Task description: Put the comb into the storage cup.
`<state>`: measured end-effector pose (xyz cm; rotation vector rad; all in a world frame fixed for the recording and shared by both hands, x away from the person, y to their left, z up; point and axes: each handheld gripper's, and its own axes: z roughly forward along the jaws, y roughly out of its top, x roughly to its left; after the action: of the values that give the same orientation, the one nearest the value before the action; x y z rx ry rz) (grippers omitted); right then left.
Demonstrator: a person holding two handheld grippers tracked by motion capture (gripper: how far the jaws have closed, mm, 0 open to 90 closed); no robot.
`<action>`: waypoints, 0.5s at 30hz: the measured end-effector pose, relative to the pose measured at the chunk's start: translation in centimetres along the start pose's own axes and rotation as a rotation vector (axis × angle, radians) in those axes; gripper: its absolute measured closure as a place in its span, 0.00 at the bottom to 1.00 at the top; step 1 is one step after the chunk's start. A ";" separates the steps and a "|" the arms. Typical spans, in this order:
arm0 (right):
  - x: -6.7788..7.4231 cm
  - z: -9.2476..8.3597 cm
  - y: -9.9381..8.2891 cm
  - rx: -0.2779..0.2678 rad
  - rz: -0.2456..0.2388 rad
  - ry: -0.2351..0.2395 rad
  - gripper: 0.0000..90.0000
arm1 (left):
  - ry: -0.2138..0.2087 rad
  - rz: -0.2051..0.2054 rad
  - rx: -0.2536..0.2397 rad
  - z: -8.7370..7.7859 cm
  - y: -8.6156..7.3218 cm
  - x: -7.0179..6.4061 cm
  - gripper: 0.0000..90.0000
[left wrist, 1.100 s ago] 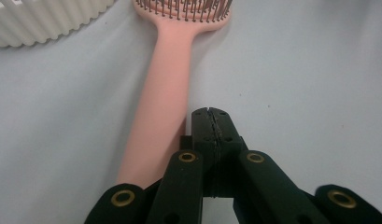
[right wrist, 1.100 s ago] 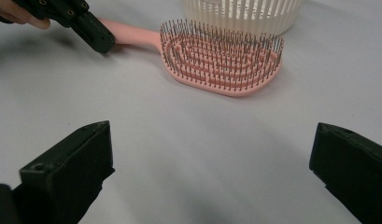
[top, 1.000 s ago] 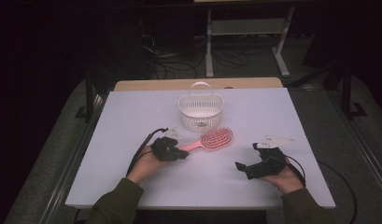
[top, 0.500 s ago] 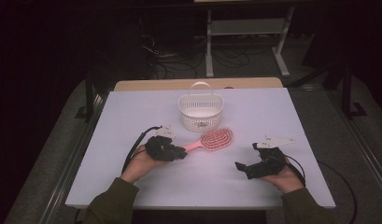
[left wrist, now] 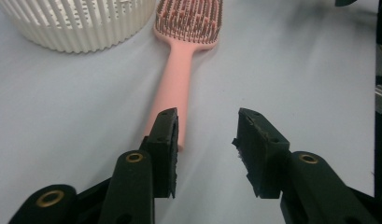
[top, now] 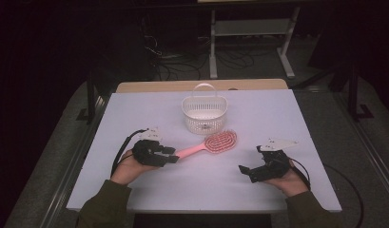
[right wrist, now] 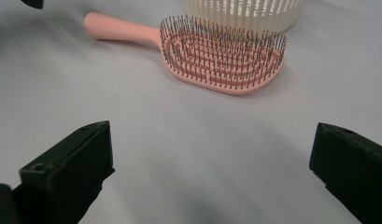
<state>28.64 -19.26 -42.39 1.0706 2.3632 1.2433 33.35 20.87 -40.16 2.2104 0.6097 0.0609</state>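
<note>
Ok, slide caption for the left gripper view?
Left gripper, jaws just opening, backs off a pink hairbrush lying beside a white basket.

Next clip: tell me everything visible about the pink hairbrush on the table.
The pink hairbrush looks like plastic, with a straight smooth handle and an oval vented head set with dark, tipped bristles facing up. It lies flat on the white table, head just in front of the white slatted basket; whether they touch is unclear. The handle end points toward the left hand-held gripper, whose jaws have just been opening and do not clamp it.
</note>
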 end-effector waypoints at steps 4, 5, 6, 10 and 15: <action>0.0 0.0 0.0 0.002 -0.001 -0.006 0.00 | 0.013 -0.005 -0.022 -1.0 -0.6 0.1 0.60; 0.0 0.0 0.0 0.002 -0.001 -0.006 0.00 | 0.013 -0.005 -0.022 -1.0 -0.6 0.1 0.59; 0.1 -0.1 0.0 0.000 0.001 -0.010 0.00 | 0.020 -0.012 -0.034 -1.5 -1.0 0.2 0.58; 0.1 -0.2 -0.1 0.000 0.002 -0.012 0.00 | 0.049 -0.027 -0.062 -2.4 -2.1 0.2 0.49; 0.1 -0.1 -0.1 0.002 0.003 -0.016 0.00 | 0.085 -0.032 -0.096 -3.3 -3.3 0.1 0.35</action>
<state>28.45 -19.27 -42.39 1.0812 2.3521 1.2296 31.30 25.02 -40.41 2.1130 0.6751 0.1646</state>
